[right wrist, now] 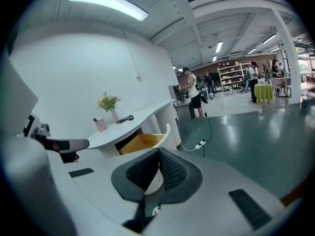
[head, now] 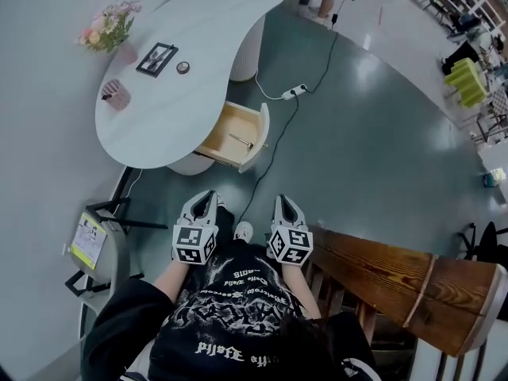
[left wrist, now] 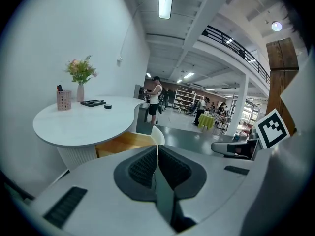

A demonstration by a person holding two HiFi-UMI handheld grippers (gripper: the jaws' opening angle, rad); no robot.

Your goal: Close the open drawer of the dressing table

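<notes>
Drawer (head: 235, 136) stands open beneath the dressing table (head: 198, 46) top, well apart from both grippers. Left gripper (left wrist: 157, 149) and right gripper (right wrist: 158, 152): jaws closed, nothing held. Shirt (head: 230, 308) lettering illegible.

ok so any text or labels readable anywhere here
Nothing reads clearly.
shirt: gothic print, upside down, too blurred to read.
yellow panel, lower left: too small to read.
marker cubes: square patterns only, no words.

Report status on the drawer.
Left gripper and right gripper: jaws shut, empty. Drawer open, untouched, ahead of both. Cable on floor across the approach.
</notes>
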